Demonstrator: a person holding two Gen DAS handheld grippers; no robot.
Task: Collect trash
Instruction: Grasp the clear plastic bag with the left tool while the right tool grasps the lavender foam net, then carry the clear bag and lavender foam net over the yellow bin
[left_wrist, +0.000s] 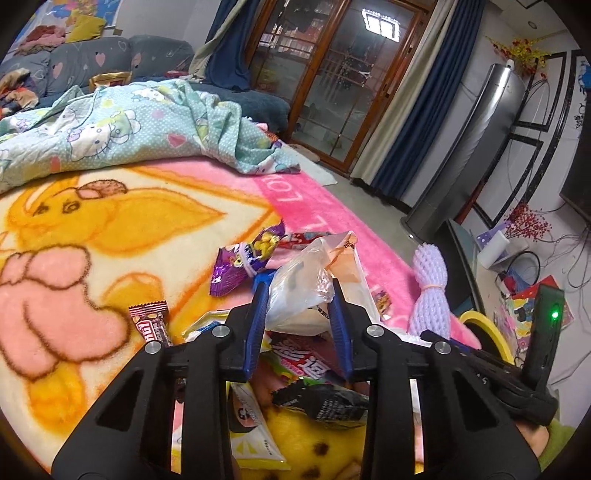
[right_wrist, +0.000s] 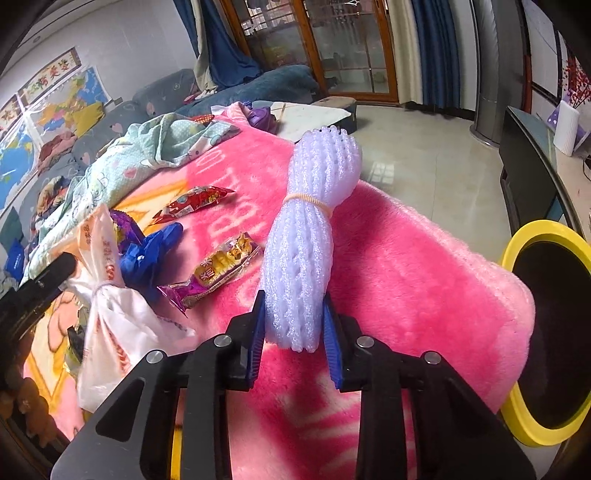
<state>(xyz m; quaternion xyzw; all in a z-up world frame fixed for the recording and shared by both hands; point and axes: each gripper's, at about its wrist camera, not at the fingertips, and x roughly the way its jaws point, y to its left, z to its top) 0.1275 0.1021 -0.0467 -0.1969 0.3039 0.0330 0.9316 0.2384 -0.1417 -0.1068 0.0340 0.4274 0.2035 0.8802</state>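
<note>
Trash is gripped on the bed: left tongs (left_wrist: 300, 295) pinch the plastic bag (left_wrist: 314, 273), right tongs (right_wrist: 294, 314) squeeze the foam bundle (right_wrist: 310, 236). Lift both clear, then carry to the yellow-rimmed bin (right_wrist: 546, 236).

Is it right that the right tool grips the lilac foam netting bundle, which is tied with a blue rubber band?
Not quite. The right tool does grip the lilac foam netting bundle, but the rubber band around it is pale yellow, not blue. The right wrist view shows this.
</note>
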